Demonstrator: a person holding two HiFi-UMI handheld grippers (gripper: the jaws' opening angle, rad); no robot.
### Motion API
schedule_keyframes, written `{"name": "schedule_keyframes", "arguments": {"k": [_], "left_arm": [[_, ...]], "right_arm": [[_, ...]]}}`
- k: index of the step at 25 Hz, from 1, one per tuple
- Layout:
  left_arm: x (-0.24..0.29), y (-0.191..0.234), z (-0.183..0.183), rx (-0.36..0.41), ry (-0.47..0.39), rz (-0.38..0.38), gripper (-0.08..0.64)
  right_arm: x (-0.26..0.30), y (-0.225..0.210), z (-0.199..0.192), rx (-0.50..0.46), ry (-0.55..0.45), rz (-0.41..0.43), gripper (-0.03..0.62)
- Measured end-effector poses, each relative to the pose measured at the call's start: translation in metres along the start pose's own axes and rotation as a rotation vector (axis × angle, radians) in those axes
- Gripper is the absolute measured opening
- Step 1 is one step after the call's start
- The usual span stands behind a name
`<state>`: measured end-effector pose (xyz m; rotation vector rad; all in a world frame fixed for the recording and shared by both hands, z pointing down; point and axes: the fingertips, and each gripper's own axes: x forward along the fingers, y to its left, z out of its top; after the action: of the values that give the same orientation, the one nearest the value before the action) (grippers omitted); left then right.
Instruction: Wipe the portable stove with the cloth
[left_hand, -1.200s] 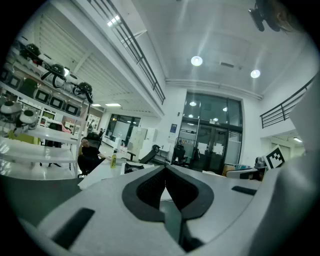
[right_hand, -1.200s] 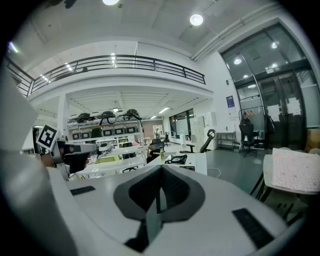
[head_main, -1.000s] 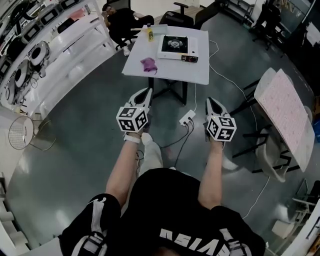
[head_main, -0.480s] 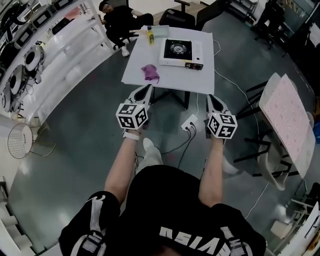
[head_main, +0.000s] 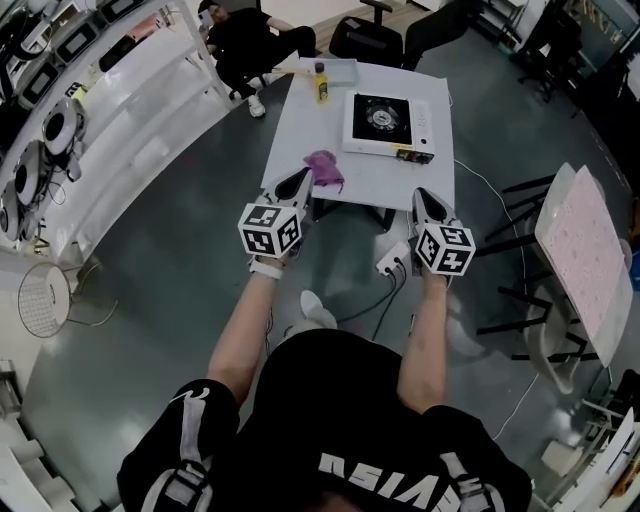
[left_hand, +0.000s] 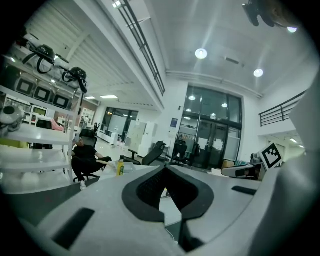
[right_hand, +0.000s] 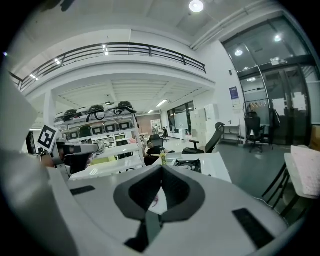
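The portable stove (head_main: 388, 125), white with a black burner in its middle, sits on the far right part of the white tabletop (head_main: 300, 125). The purple cloth (head_main: 325, 168) lies crumpled on the near left part, apart from the stove. A yellow bottle (head_main: 320, 83) stands at the far edge, left of the stove.

Both grippers are held in the air on the near side of the tabletop. The left gripper (head_main: 297, 181) points at the near left edge just beside the cloth, its jaws closed together on nothing. The right gripper (head_main: 425, 198) is at the near right corner, jaws likewise pressed together and empty.

A power strip (head_main: 397, 262) lies on the grey floor (head_main: 170, 250) between them. A person in black (head_main: 245, 40) sits beyond the tabletop's far left corner.
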<state>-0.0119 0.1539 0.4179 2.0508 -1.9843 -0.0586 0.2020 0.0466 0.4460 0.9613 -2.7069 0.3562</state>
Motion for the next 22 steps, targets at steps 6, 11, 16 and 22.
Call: {"name": "schedule_keyframes", "arguments": {"k": [6,11,16,22], "left_arm": [[0.008,0.052,0.003,-0.023,0.016,-0.026,0.006],[0.015,0.074,0.004,-0.039,0.005,-0.041,0.005],[0.019,0.093,0.002,-0.058,0.001,-0.062,0.006],[0.032,0.116,-0.003,-0.046,0.031,-0.056,0.006]], "right_arm": [[0.042,0.034,0.01,-0.007,0.016,-0.012,0.011],[0.061,0.043,0.013,-0.019,0.028,-0.03,0.011],[0.077,0.052,0.024,-0.028,-0.014,-0.04,0.011],[0.109,0.06,0.022,-0.017,-0.009,-0.022,0.011]]}}
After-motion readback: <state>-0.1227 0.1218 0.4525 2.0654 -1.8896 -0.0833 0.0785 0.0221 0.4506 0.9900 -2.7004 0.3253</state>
